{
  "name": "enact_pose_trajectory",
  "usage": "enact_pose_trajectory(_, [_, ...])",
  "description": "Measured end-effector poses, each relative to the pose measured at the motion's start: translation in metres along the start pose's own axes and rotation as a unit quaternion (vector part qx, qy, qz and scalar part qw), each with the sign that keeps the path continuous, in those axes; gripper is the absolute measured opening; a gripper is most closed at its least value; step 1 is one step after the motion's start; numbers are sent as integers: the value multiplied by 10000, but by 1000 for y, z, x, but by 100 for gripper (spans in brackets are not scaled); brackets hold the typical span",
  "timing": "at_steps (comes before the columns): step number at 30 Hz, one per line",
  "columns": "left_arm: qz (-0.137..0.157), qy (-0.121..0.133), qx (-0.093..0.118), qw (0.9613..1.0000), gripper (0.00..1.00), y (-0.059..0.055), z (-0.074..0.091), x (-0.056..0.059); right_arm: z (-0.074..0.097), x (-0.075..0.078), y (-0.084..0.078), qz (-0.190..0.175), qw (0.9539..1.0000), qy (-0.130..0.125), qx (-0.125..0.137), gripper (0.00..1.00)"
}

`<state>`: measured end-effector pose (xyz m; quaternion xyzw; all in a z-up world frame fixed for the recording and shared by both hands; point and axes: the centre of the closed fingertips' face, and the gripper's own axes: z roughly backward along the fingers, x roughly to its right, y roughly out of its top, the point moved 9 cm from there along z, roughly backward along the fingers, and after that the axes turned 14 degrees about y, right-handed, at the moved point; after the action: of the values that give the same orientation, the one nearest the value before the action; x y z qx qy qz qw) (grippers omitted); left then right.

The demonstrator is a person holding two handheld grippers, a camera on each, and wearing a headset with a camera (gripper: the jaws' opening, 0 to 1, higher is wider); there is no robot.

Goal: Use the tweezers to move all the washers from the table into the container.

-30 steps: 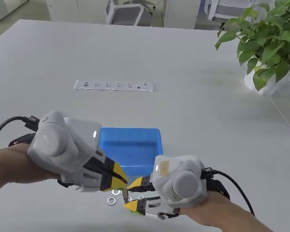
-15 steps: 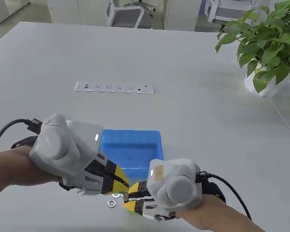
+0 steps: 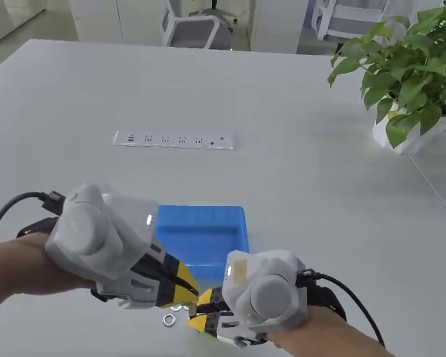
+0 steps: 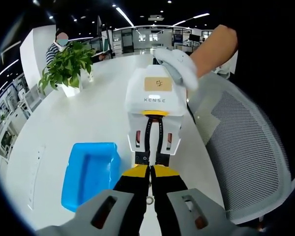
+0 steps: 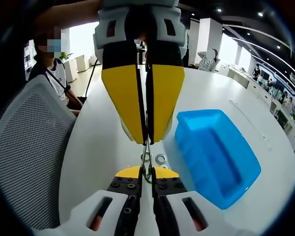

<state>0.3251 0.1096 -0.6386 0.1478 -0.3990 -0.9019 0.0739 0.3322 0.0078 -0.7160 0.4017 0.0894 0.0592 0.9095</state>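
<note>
My two grippers meet tip to tip near the table's front edge. The left gripper (image 3: 184, 288) is shut on thin metal tweezers (image 5: 146, 140), which run down between its yellow jaws. The right gripper (image 3: 202, 314) faces it with its jaws shut on the lower end of the tweezers. Two small washers (image 3: 169, 320) (image 3: 180, 306) lie on the table just under the jaws, and they show again as washers (image 5: 161, 159) beside the tweezers' tip. One washer (image 4: 149, 200) lies between the left jaws. The blue container (image 3: 201, 232) stands just behind the grippers.
A white power strip (image 3: 175, 140) lies further back on the grey table (image 3: 297, 171). A potted plant (image 3: 401, 74) stands at the far right. A mesh office chair (image 4: 246, 157) is at the table's near edge. A person (image 5: 51, 59) sits nearby.
Both grippers have stayed together over the washers, and the right one has edged a little to the left. The head camera has tilted slightly.
</note>
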Motion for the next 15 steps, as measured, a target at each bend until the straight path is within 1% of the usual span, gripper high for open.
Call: enact_pose_trajectory(15, [72,34,-16,10000,6,-2,0,-1,1,0,-1,-49,10000,17,30,6])
